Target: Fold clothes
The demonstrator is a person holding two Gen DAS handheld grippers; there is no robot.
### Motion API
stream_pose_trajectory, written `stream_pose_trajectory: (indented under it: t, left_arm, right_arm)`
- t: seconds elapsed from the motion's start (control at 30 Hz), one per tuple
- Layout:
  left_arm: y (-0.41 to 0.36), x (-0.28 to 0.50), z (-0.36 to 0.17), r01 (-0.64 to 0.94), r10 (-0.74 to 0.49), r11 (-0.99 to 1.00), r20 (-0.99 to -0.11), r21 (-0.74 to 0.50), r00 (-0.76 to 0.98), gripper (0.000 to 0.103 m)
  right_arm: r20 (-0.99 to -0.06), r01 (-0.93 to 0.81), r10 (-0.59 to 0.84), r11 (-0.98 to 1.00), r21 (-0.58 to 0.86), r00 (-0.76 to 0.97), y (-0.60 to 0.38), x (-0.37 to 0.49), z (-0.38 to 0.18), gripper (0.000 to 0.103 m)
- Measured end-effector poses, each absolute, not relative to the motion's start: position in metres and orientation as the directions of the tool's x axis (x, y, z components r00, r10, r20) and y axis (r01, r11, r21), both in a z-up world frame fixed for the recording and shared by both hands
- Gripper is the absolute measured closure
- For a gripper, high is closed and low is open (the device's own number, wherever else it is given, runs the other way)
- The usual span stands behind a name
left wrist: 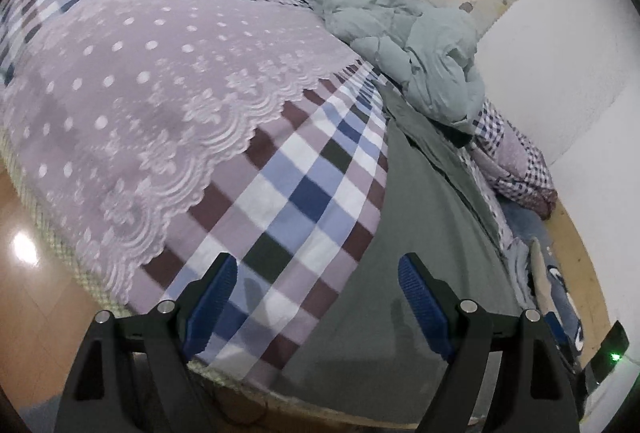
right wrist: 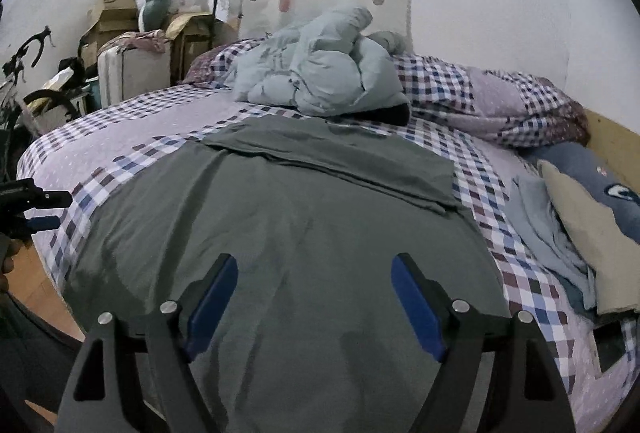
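Right gripper (right wrist: 314, 295) spread wide, nothing between the blue pads, poised over the near part of one grey garment (right wrist: 280, 233). Left gripper (left wrist: 318, 299) likewise released and empty, above that garment's left edge (left wrist: 400, 253) where it meets the checked bedsheet (left wrist: 288, 193). Spread flat on the bed, long axis running away toward the wall, far end folded over in a band. Beyond, one crumpled pale blue jacket (right wrist: 320, 65). Two pillows (right wrist: 592, 217) at right.
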State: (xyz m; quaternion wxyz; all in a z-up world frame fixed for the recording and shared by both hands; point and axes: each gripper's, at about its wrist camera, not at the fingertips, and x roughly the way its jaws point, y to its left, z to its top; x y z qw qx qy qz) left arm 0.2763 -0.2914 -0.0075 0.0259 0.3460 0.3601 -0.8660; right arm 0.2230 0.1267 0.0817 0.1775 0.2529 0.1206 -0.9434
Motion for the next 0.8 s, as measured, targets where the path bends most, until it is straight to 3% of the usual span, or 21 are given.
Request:
stream_pose_trajectory:
  t: [0.33,0.6,0.8]
  left_arm:
    - [-0.275,0.282,-0.023,0.264,0.26,-0.782,-0.681,-0.564,-0.685,0.017]
    - [-0.258,0.279,-0.035,0.196,0.385,-0.74,-0.644,-0.643,-0.661,0.017]
    - [-0.249,0.295,-0.054,0.284,0.344,-0.629,-0.587,-0.724,-0.733,0.017]
  right_arm:
    - [-0.511,0.401,-0.277,-0.904,-0.147,-0.813,0.115,0.227,0.08,0.019]
    - [-0.518,0.427,-0.288,-0.888,-0.17,-0.805,0.102,0.232,0.074,0.019]
    - [-0.531,0.445,-0.296,-0.878,-0.176,-0.794,0.1,0.236,0.067,0.019]
